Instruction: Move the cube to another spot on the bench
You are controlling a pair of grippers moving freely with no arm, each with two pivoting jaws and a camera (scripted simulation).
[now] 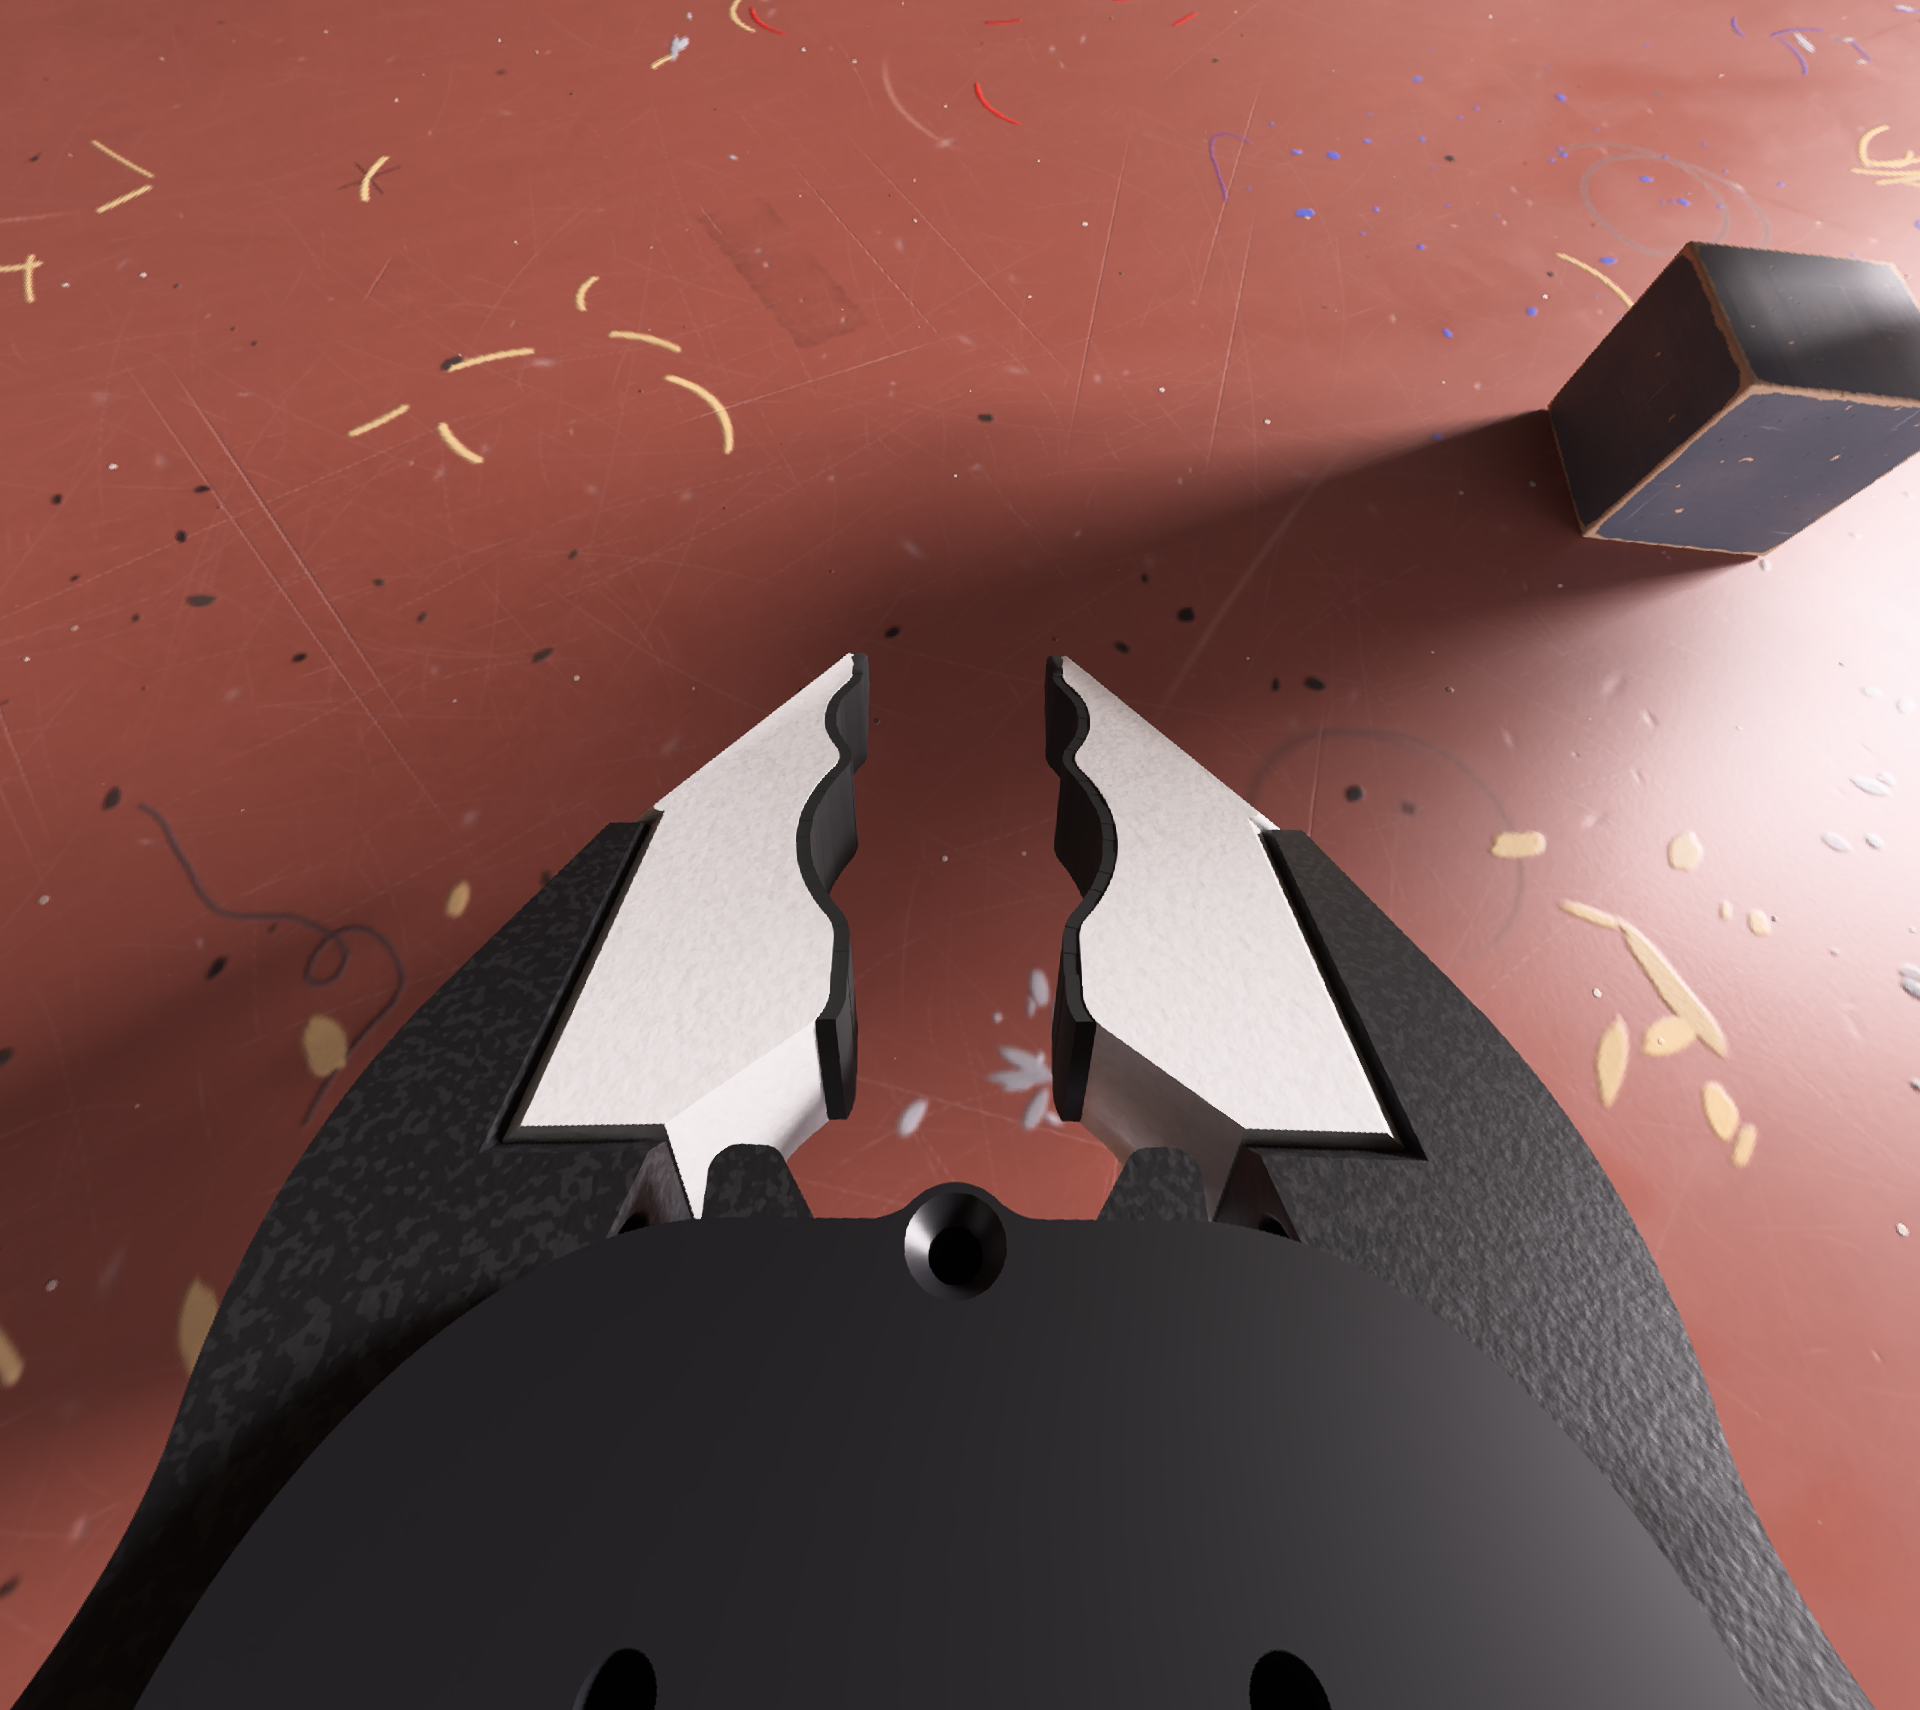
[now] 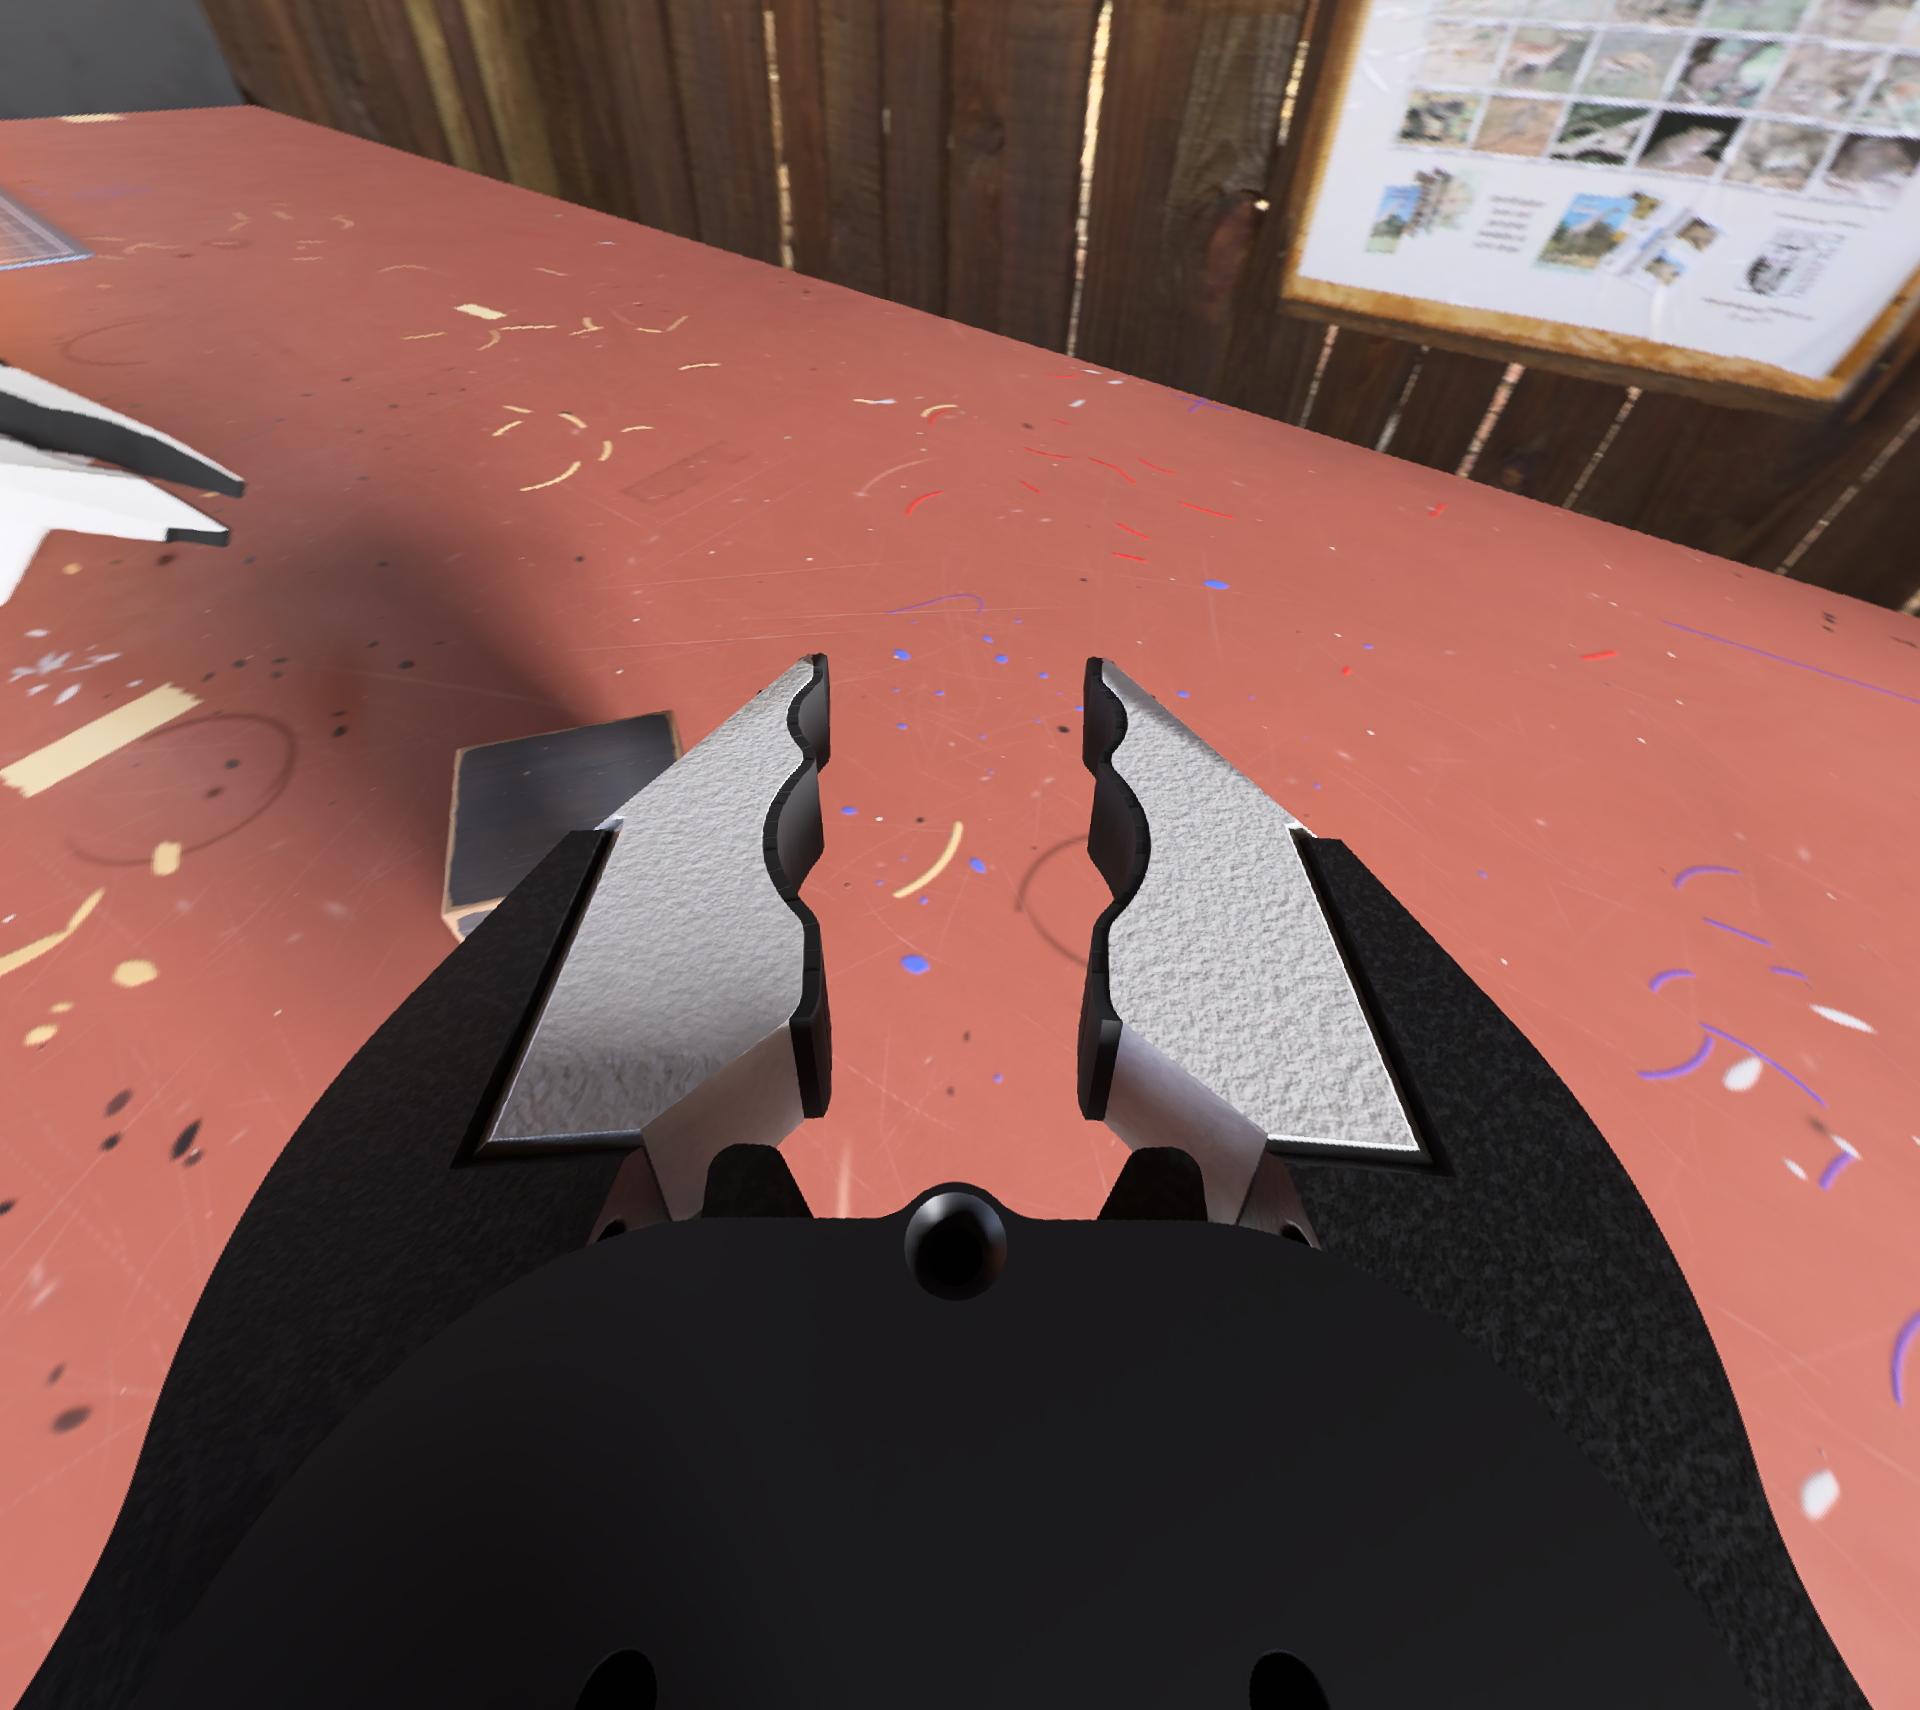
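Our left tongs (image 1: 957, 663) hover with a narrow gap, empty, above the red tabletop (image 1: 623, 517); our right tongs (image 2: 956, 663) are parted a little wider, also empty. The dark cube (image 2: 551, 793) rests on the tabletop just left of the right tongs.

Left gripper (image 1: 957, 673) hovers, jaws parted; right gripper (image 2: 956, 673) likewise, empty.
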